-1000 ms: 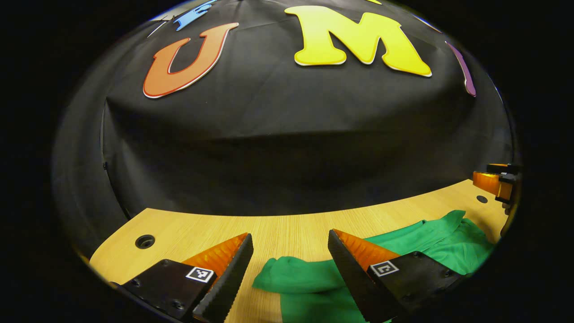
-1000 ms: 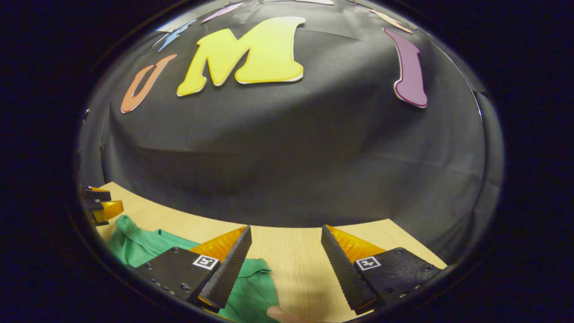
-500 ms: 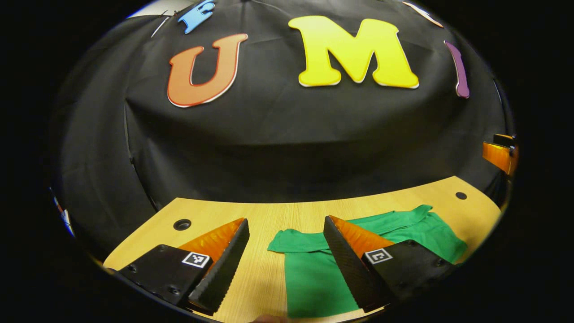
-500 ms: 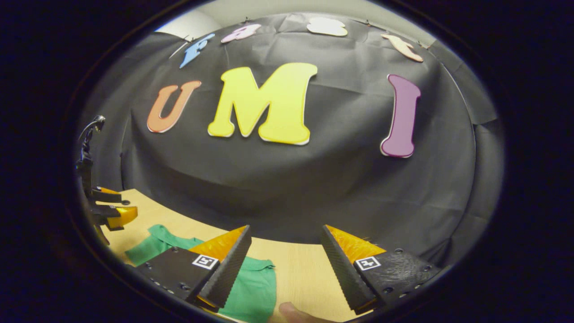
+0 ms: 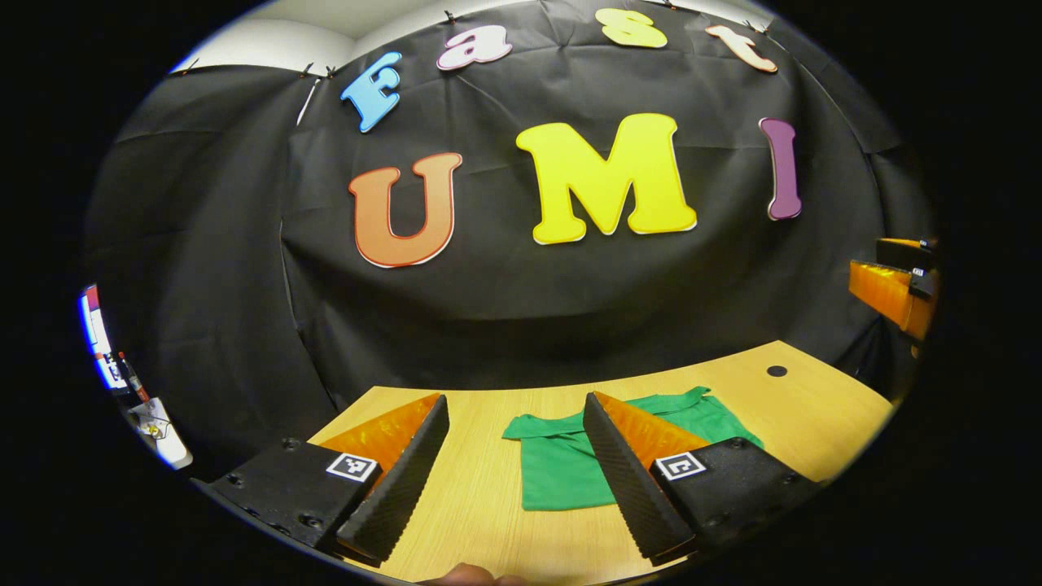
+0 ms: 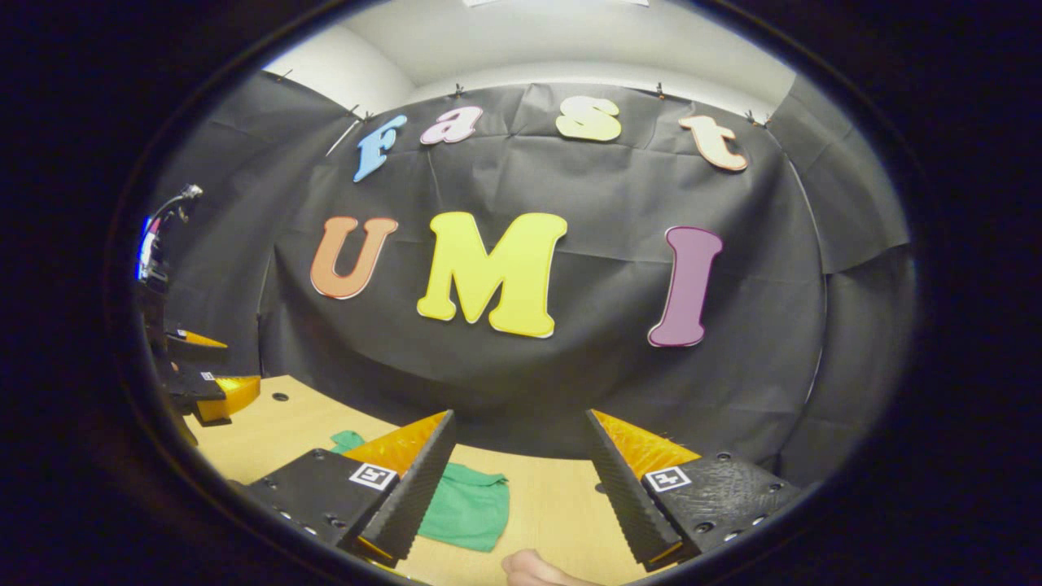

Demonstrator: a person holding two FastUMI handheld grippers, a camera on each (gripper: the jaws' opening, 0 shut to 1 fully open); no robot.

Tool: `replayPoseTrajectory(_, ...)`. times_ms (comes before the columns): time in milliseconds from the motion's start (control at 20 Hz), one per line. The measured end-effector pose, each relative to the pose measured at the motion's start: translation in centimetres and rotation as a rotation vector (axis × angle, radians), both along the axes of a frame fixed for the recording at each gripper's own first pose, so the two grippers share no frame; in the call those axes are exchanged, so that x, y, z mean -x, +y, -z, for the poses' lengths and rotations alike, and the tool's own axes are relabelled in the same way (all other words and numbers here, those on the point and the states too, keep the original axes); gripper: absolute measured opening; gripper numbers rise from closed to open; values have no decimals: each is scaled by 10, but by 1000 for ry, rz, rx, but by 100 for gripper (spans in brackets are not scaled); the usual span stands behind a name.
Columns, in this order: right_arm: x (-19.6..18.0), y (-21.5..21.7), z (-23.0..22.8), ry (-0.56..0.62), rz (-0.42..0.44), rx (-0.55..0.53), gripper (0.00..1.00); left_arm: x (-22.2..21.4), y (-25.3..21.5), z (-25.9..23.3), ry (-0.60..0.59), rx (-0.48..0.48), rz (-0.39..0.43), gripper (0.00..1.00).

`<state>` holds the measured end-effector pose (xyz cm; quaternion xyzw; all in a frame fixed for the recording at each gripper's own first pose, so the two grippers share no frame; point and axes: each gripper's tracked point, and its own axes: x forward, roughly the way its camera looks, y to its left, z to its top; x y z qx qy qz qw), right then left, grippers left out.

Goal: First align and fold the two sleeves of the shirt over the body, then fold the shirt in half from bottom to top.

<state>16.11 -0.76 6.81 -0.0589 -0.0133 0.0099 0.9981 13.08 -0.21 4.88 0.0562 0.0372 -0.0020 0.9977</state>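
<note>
A folded green shirt (image 5: pixel 570 468) is seen lying flat on the wooden surface (image 5: pixel 814 407), below and ahead of the left tool (image 5: pixel 509 480) and the right tool (image 6: pixel 517 496); both are held wide apart, gripping nothing. A fingertip (image 6: pixel 533 567) is glimpsed at the near edge

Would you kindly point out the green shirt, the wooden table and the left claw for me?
green shirt (image 5: pixel 562 472): left gripper view, on its flat body.
wooden table (image 5: pixel 814 407): left gripper view, bare top by the hole.
left claw (image 5: pixel 516 476): left gripper view, midway between its fingertips.
</note>
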Motion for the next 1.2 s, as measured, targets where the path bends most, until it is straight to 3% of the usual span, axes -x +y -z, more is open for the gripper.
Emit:
replayPoseTrajectory(300, 118, 8, -6, -43, -72, -30, 96, 109, -16, -9, -94, -25, 0, 100)
replayPoseTrajectory(550, 187, 19, 48, 27, -135, -32, 96, 167, -21, 21, -73, 30, -5, 100)
replayPoseTrajectory(800, 211, 17, 78, 14, -102, -20, 95, 176, -26, 51, -25, 57, 13, 100)
replayPoseTrajectory(1050, 209, 37, 95, 61, -161, 4, 96, 168, -35, 68, 16, 107, 40, 100)
replayPoseTrajectory(1200, 210, 38, 96, 83, -188, -39, 95, 166, -34, 69, 21, 104, 40, 100)
